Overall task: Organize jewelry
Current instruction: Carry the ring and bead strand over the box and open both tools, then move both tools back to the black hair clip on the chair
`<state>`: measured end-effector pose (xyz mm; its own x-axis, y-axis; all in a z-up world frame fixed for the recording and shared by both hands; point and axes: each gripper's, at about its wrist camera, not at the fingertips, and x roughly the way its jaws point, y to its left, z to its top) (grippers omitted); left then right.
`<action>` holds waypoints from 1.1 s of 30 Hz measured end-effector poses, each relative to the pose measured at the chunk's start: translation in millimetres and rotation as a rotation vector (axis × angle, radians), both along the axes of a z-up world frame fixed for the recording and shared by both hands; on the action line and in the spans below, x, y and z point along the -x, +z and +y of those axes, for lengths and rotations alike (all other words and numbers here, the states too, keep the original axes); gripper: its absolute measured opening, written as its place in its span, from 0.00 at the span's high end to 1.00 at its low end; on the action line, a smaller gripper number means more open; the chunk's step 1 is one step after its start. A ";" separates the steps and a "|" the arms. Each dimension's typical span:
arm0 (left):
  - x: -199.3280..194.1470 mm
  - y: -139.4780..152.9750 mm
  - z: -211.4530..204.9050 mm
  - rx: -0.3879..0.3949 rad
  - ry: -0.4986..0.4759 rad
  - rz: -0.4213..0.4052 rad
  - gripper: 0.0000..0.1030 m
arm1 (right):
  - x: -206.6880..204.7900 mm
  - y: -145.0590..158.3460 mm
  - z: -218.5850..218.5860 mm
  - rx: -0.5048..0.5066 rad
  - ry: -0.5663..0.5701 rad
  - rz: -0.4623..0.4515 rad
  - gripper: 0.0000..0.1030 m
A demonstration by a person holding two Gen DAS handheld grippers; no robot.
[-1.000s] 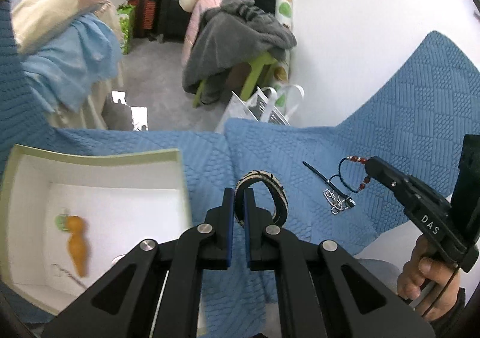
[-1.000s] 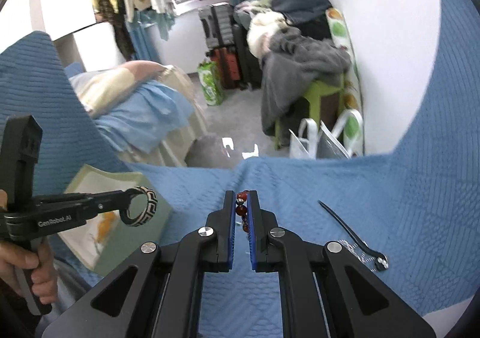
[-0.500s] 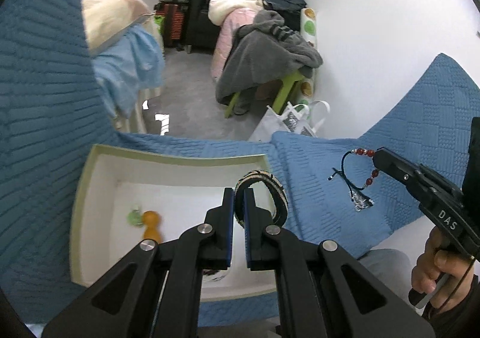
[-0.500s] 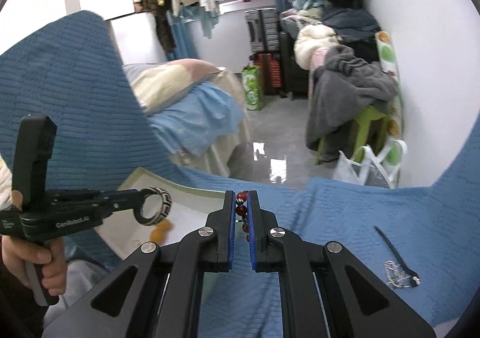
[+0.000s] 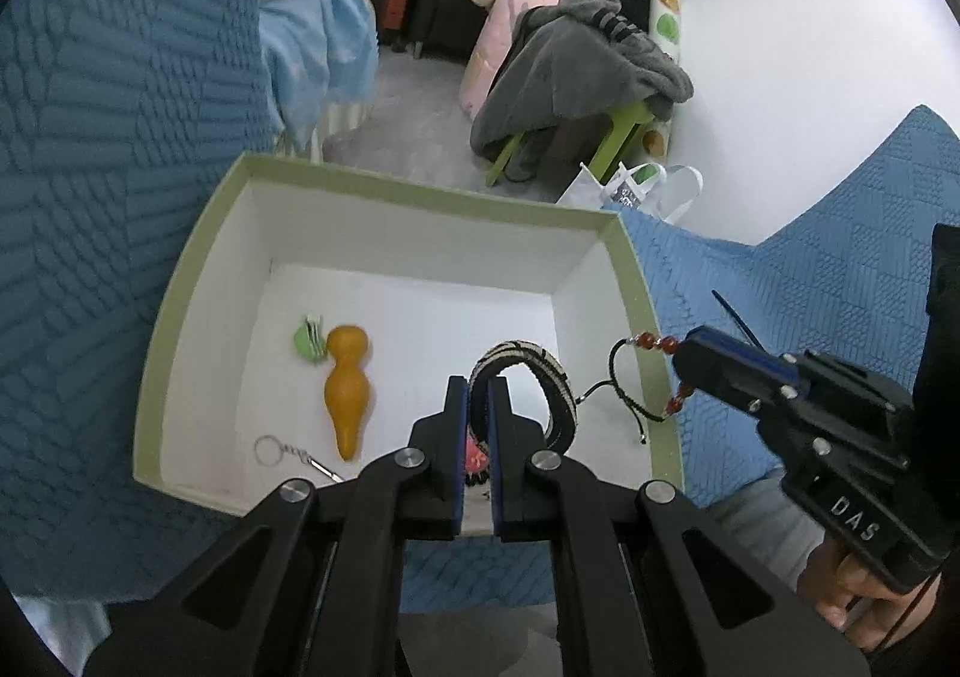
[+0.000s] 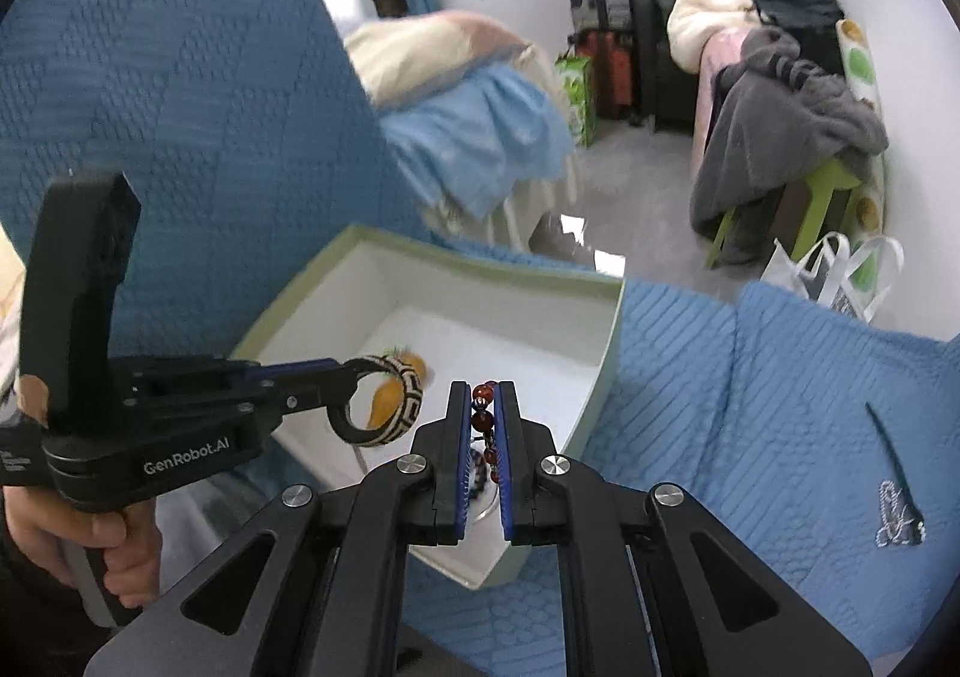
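Left claw (image 5: 477, 401) clamped on the woven bangle (image 5: 528, 377), held above the box (image 5: 420, 191) interior. Right claw (image 6: 483, 407) pinched on the red-bead bracelet (image 5: 651, 344), hanging over the box's right rim. Judgement: carry the beads fully inside the rim, lower both, then release, clear of the orange gourd pendant (image 5: 347, 389).

Both wrist views look steeply down, close, sharing the box (image 5: 636, 281).

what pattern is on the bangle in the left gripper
A black-and-cream Greek-key pattern on the bangle, clearest in the right wrist view.
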<state>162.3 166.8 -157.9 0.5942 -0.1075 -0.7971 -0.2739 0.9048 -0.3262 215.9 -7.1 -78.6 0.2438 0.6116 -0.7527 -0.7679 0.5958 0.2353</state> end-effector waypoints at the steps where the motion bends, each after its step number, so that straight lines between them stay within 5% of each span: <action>1: 0.5 -0.6 -1.2 0.000 0.000 0.002 0.95 | 0.6 -2.3 -0.3 -0.001 0.005 0.009 0.94; 6: -3.0 6.7 -5.1 0.018 0.002 -0.013 0.89 | -3.7 3.5 -8.9 -0.034 0.004 0.019 0.90; 8: -5.6 12.0 -8.0 0.020 0.003 -0.027 0.70 | -6.3 9.7 -14.4 -0.047 -0.005 0.004 0.74; 9: -5.8 15.3 -10.1 0.011 0.007 -0.038 0.57 | -7.1 12.6 -17.5 -0.056 -0.006 -0.001 0.74; 10: -6.4 19.5 -12.9 0.002 0.006 -0.055 0.55 | -9.8 16.7 -21.7 -0.064 -0.012 -0.010 0.74; 20: -32.7 39.3 -63.4 0.006 -0.077 -0.139 0.55 | -43.8 39.7 -101.7 -0.089 -0.145 -0.086 0.74; 33: -102.3 25.8 -181.5 0.073 -0.282 -0.150 0.55 | -106.3 23.0 -260.5 0.007 -0.372 -0.094 0.74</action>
